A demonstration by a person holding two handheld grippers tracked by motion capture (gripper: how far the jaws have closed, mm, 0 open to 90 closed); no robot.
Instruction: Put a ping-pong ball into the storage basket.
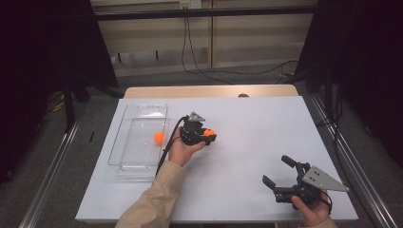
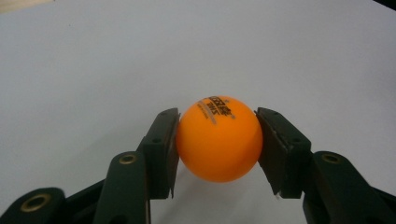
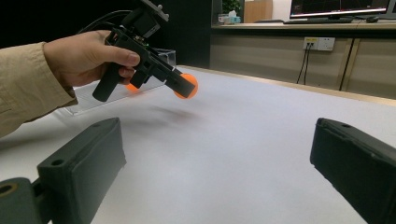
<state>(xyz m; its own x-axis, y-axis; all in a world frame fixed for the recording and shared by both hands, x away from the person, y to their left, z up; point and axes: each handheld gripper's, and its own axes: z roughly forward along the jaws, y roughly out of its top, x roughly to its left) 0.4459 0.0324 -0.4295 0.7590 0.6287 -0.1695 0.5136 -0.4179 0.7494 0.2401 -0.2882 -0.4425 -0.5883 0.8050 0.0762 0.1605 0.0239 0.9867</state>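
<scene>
Orange ball (image 2: pixel 218 138) clamped by left hand-held gripper (image 1: pixel 207 134) | beside tray (image 1: pixel 137 124) edge | right hand-held gripper (image 1: pixel 279 172) agape

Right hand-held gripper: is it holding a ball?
No, the right hand-held gripper has its jaws spread wide with nothing but white table between them.

Overhead plus two low, close table (image 1: pixel 266 123) views.
</scene>
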